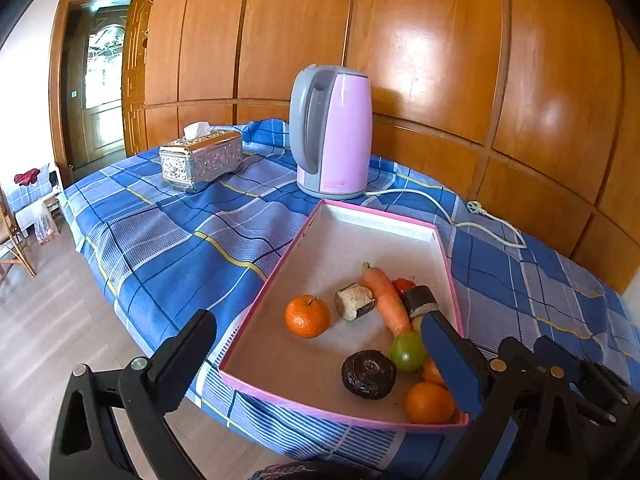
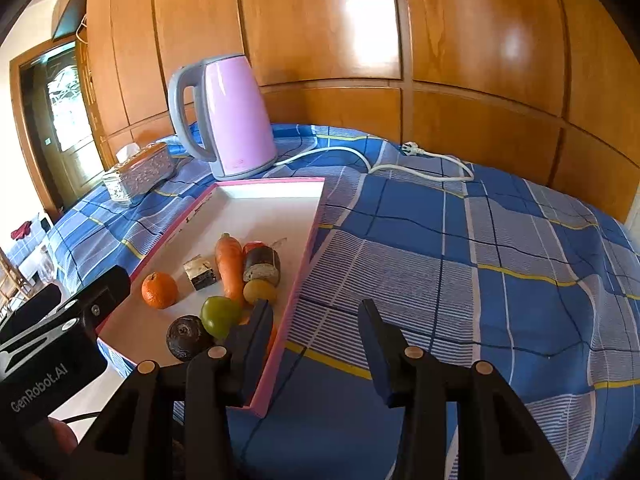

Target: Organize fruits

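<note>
Both grippers hover at the near edge of the bed with nothing in them: the left gripper (image 1: 320, 360) is spread wide over the near end of the pink-rimmed tray (image 1: 276, 264), and the right gripper (image 2: 316, 340) is spread too, straddling the tray's right wall. All the produce sits bunched in that near end: a dark round fruit (image 1: 368, 374), a green one (image 1: 408, 351), a couple of oranges (image 1: 429, 402) in the corner, another orange (image 1: 307, 316) off by itself, then a carrot (image 1: 386, 300) with two cut chunks (image 1: 354, 301) beside it. I'd guess the round fruits are light but smooth and will roll, so pinch them across the widest part; the green one looks like it'd bruise if squeezed hard. The carrot is stiff, so grab it mid-length. The tray sits on a soft blue plaid bedspread (image 2: 460, 248), so it'll probably rock if pushed. Further back there's a pink kettle (image 1: 334, 132) with its cord (image 2: 420, 168) unplugged, a silver tissue box (image 1: 202, 159), then glossy wood panelling (image 1: 440, 40) and a doorway (image 1: 102, 80) off left.
</note>
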